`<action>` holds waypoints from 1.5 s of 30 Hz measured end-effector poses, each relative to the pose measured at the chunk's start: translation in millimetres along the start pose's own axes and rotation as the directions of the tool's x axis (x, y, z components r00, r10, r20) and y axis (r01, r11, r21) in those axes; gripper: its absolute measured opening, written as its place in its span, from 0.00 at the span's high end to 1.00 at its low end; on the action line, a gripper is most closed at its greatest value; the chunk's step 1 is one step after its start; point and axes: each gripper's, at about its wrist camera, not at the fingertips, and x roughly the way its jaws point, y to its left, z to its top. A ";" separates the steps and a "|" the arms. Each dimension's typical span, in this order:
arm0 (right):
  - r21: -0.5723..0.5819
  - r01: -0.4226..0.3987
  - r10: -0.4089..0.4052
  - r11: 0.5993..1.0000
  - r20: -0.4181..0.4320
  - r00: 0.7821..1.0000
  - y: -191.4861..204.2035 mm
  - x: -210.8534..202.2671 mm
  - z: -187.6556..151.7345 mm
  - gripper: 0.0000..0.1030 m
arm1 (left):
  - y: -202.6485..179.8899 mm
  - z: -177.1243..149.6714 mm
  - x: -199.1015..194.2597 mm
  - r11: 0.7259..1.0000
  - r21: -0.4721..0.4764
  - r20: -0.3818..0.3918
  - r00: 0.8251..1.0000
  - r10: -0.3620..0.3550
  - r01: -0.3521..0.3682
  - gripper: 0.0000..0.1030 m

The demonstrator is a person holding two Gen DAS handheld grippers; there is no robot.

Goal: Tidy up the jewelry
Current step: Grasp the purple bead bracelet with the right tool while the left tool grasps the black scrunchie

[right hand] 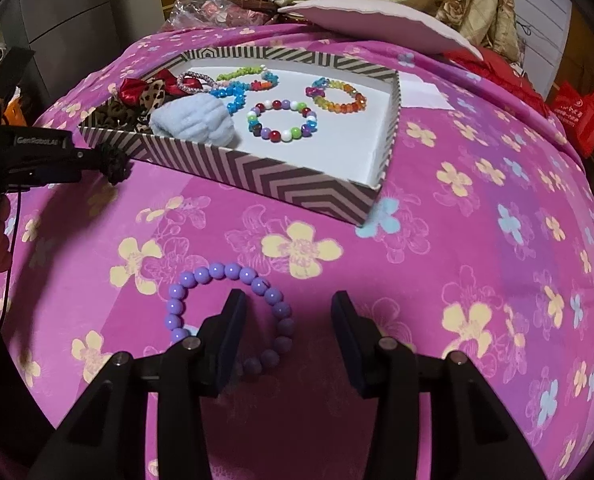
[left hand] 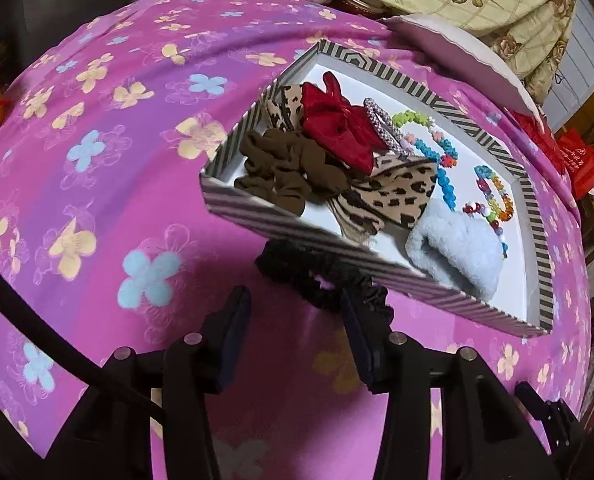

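The striped box (right hand: 257, 176) on the flowered bedspread (right hand: 457, 260) kept scrunchies left and beaded bracelets right. The left gripper (left hand: 293, 312), jaws spread, straddled the black scrunchie (left hand: 317, 280) beside the box. The right gripper (right hand: 289, 312), part-open, straddled one side of the purple bracelet (right hand: 217, 292), likely bound for the bracelets' end.

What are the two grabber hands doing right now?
Left gripper: open, black scrunchie just ahead, not held.
Right gripper: open around purple bead bracelet, not gripping.

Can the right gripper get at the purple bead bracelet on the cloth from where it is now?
Probably yes. The right gripper is open right over the purple bead bracelet, with one side of the ring between its fingers. Nothing lies over it; the striped box sits clear beyond.
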 end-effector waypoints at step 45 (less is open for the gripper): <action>-0.121 -0.006 0.032 0.993 0.211 0.977 4.8 -85.4 77.8 0.91 | -48.2 19.6 -97.2 0.968 0.180 0.088 0.978 -0.191 0.173 0.83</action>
